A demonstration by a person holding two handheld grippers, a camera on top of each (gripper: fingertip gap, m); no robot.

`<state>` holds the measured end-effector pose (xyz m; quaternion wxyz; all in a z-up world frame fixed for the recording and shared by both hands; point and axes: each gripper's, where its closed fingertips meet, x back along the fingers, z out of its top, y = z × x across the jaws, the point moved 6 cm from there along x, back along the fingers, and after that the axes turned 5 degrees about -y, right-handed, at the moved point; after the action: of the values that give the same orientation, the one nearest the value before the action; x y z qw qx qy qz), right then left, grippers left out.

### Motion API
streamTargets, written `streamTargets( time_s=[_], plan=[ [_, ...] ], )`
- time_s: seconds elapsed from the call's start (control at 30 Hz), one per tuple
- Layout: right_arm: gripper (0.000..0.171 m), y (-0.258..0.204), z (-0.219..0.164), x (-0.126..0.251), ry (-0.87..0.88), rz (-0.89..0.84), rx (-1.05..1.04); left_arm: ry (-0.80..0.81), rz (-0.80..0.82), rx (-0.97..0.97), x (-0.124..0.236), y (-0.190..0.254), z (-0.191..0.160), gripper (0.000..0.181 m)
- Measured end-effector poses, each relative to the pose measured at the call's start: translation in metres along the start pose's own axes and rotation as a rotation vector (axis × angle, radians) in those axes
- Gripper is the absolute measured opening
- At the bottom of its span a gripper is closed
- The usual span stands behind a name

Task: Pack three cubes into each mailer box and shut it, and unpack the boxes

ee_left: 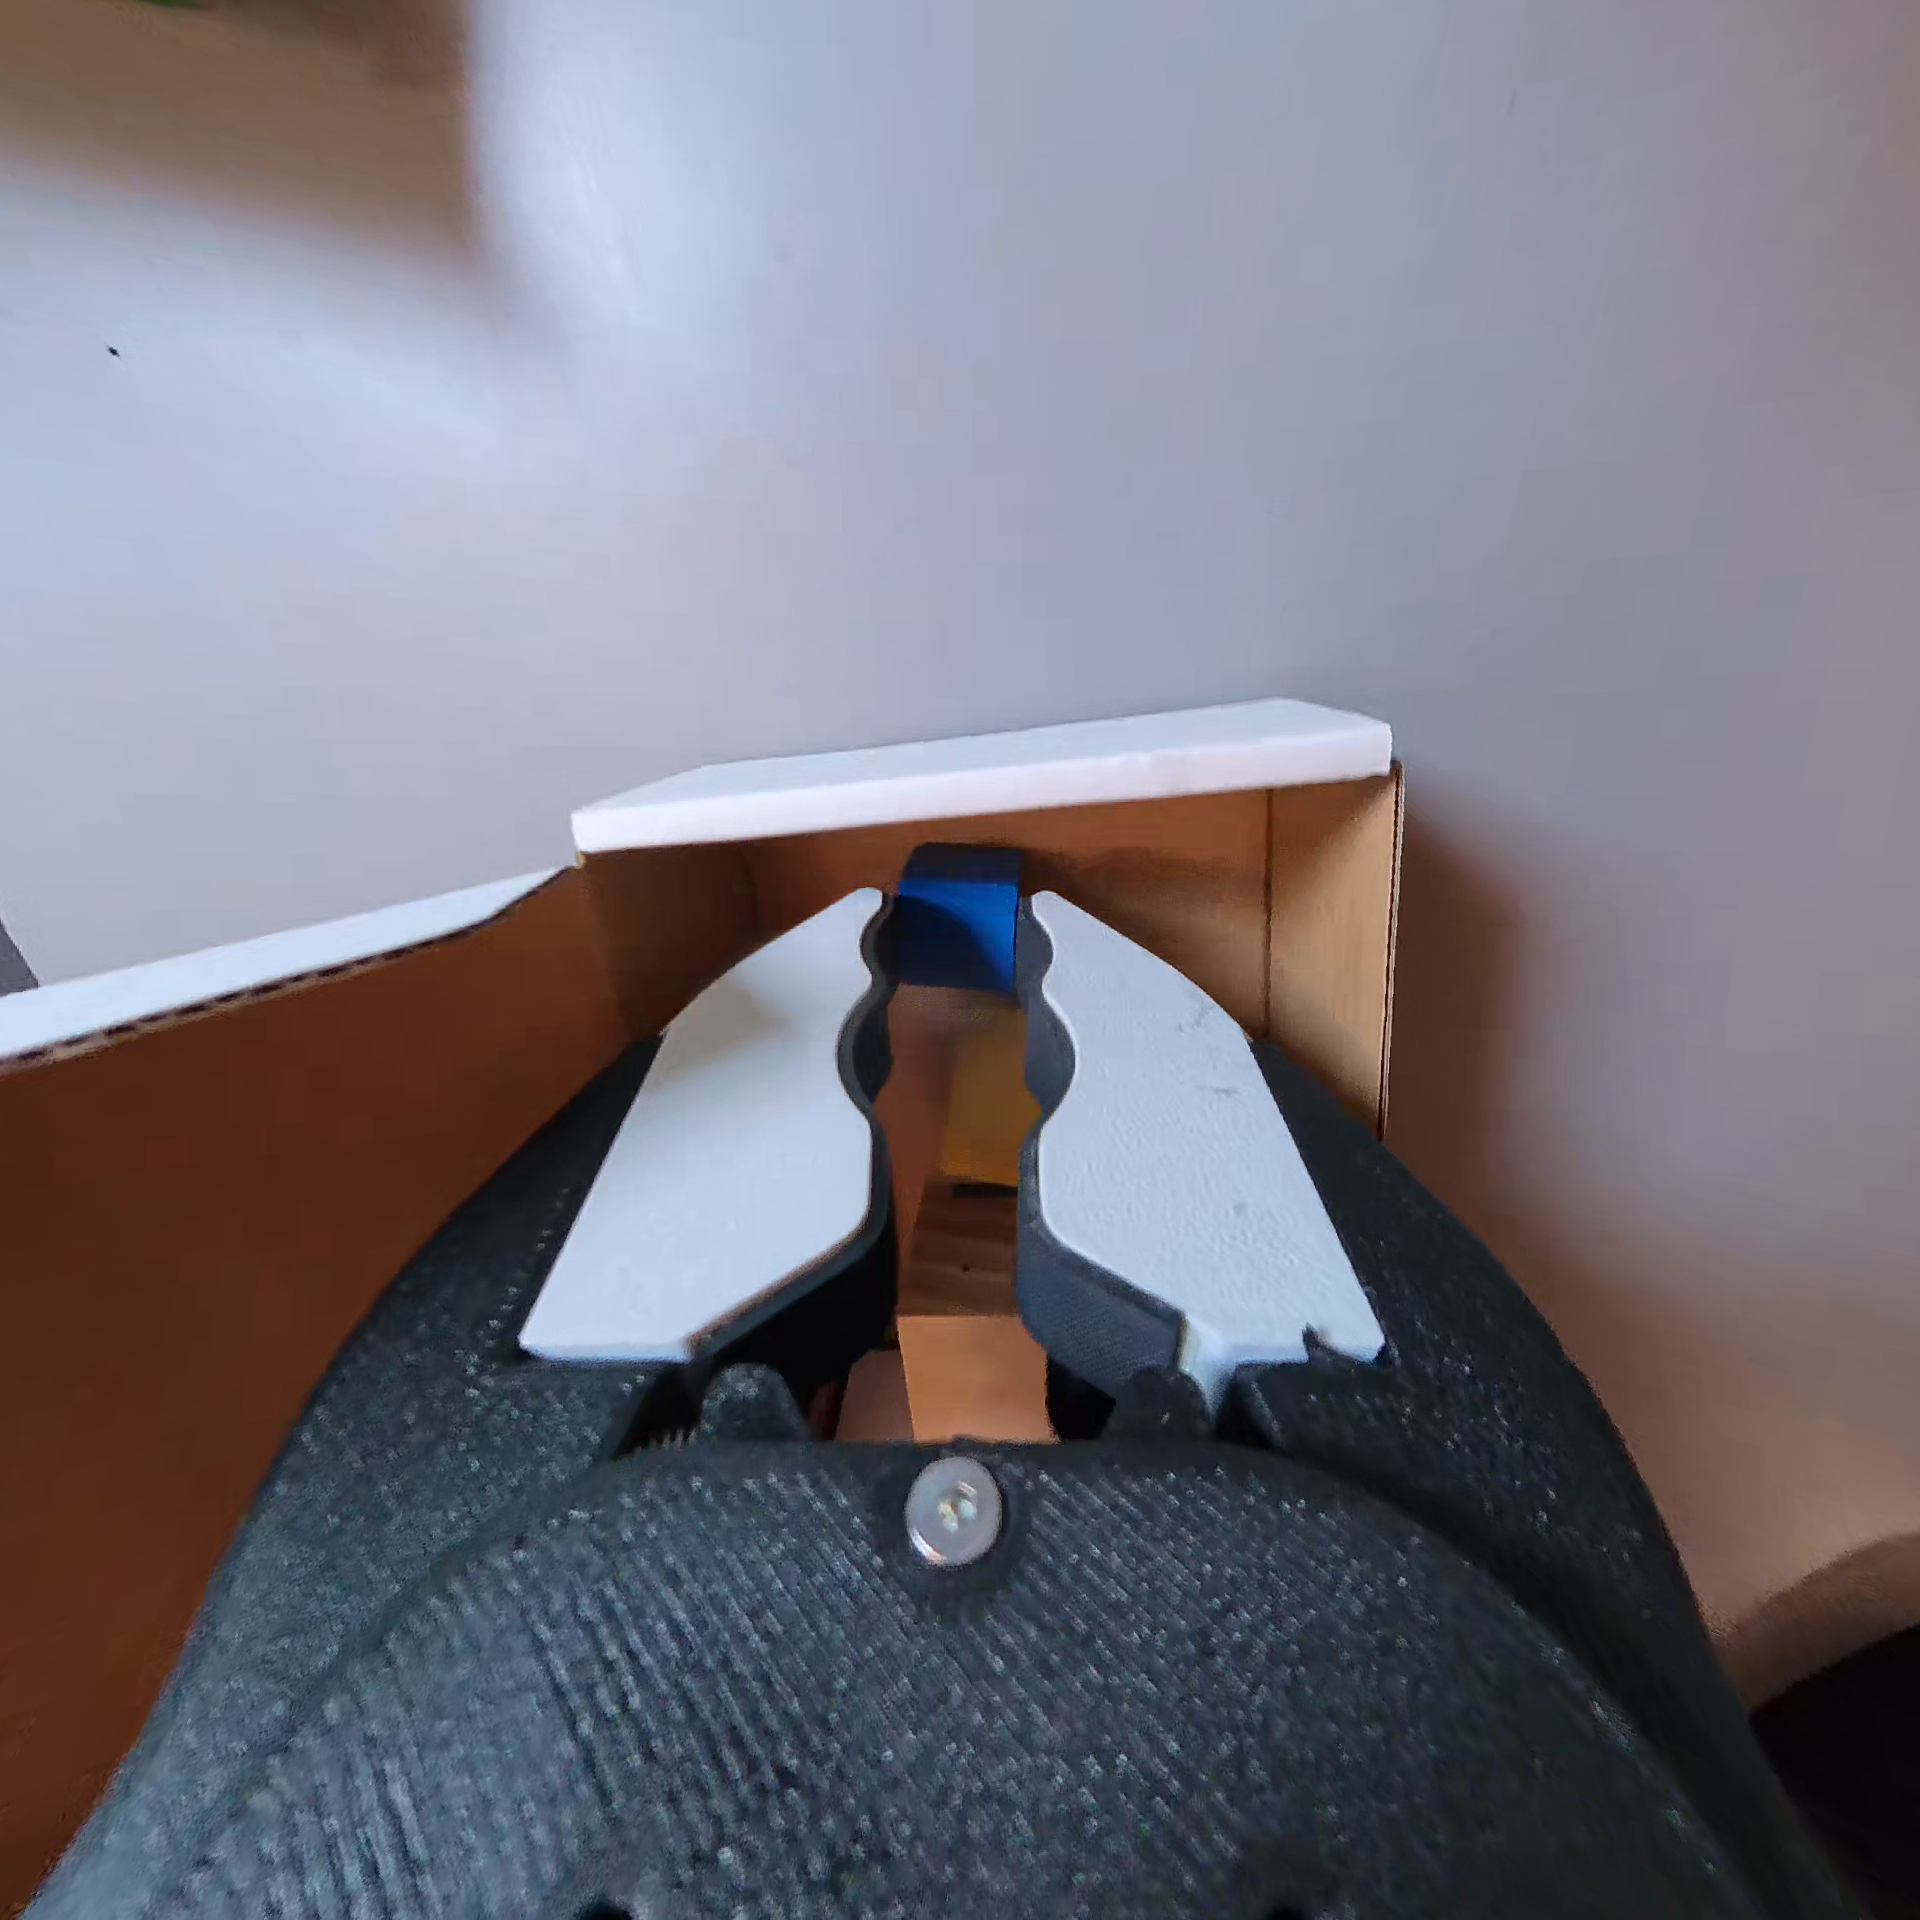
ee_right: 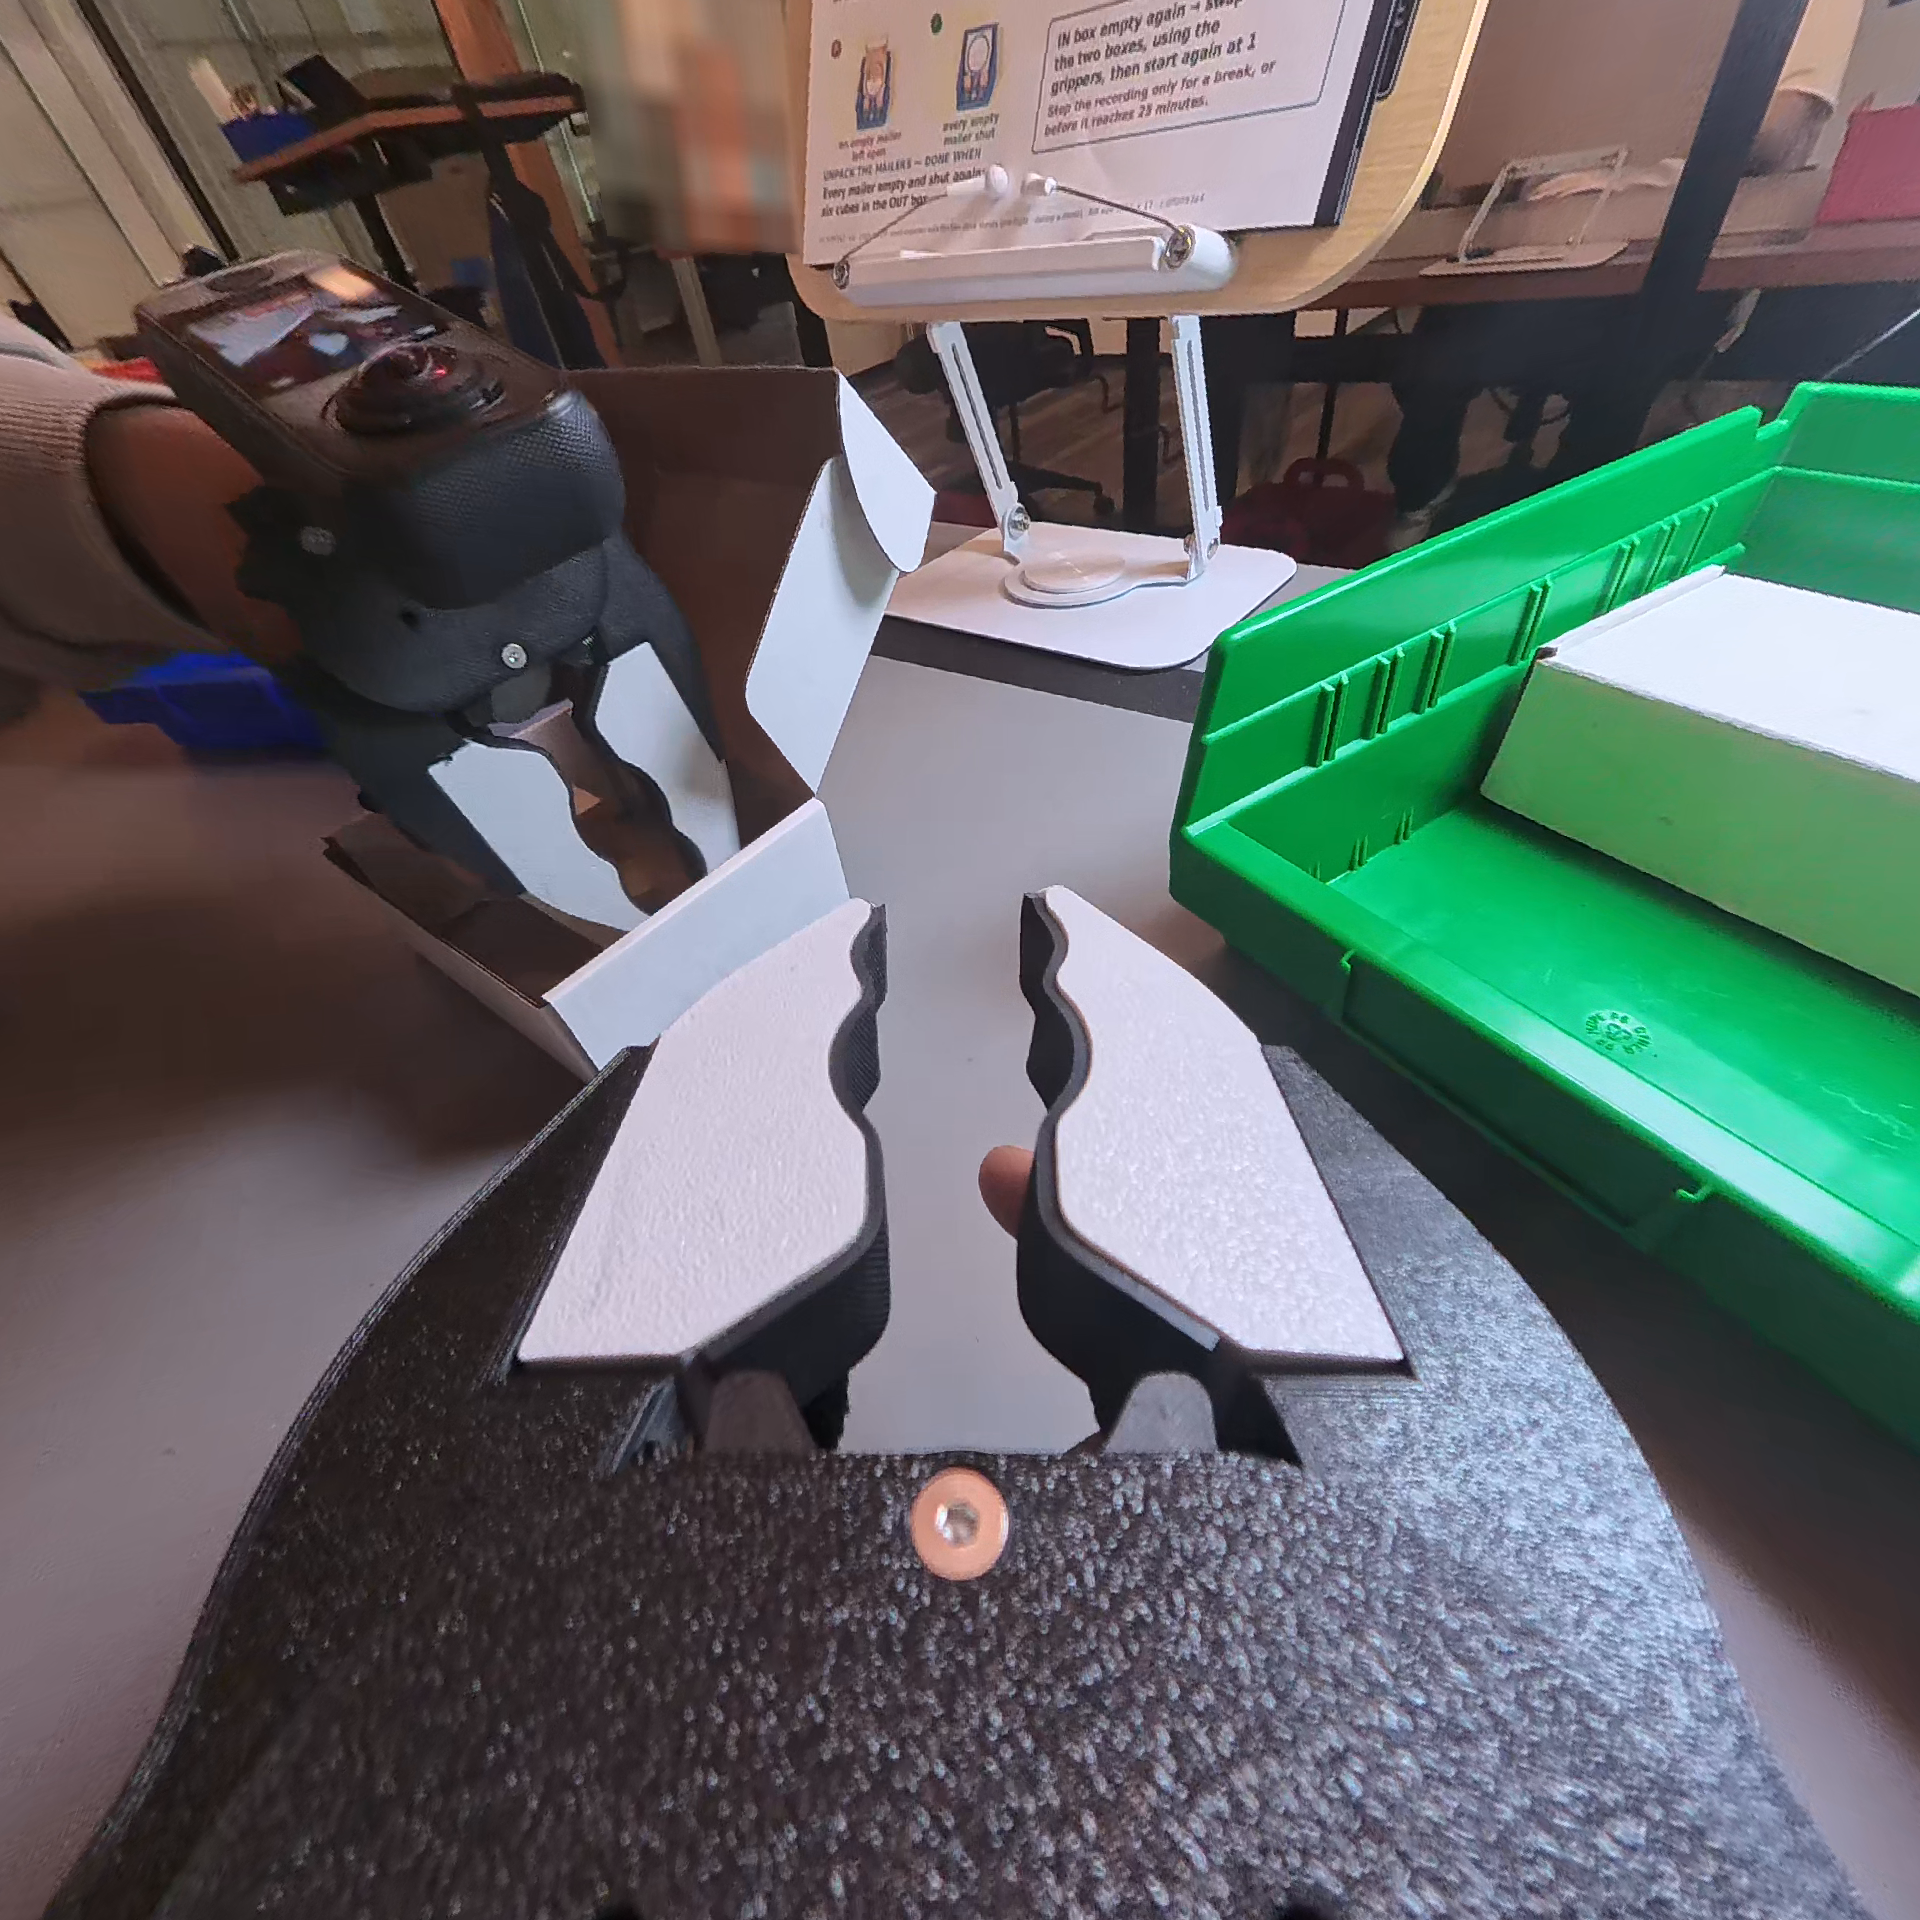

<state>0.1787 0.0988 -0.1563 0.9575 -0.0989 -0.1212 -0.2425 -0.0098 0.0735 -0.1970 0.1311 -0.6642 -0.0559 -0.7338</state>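
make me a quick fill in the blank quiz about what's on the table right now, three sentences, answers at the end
1. The left hand-held gripper grips a ____ cube inside the open mailer box.
2. The right hand-held gripper hovers over the table with its jaws ____.
3. A closed white mailer box lies in the ____ bin.

Answers: blue; open; green

Between the white-faced, black-edged jaws of the left gripper (ee_left: 956,940) sits a blue cube (ee_left: 956,930), with a yellow cube (ee_left: 987,1101) just behind it, inside a mailer box (ee_left: 312,1143) that is brown within and white outside. To the right of the right gripper (ee_right: 954,997), black with white faces, stands a bright green bin (ee_right: 1455,831) holding a white box (ee_right: 1725,727) on the grey table (ee_right: 987,748).
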Motion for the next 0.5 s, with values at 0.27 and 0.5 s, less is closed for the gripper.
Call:
streamTargets(
  time_s=[0.27,0.5],
  plan=[
    [0.024,-0.001,0.0,0.0,0.0,0.004,0.002,0.076,-0.009,0.069,0.002,0.001,0.004,0.027],
    [0.025,-0.004,-0.001,-0.001,0.0,0.019,0.01,0.326,0.058,0.128,0.054,0.012,-0.012,0.028]
  ],
)
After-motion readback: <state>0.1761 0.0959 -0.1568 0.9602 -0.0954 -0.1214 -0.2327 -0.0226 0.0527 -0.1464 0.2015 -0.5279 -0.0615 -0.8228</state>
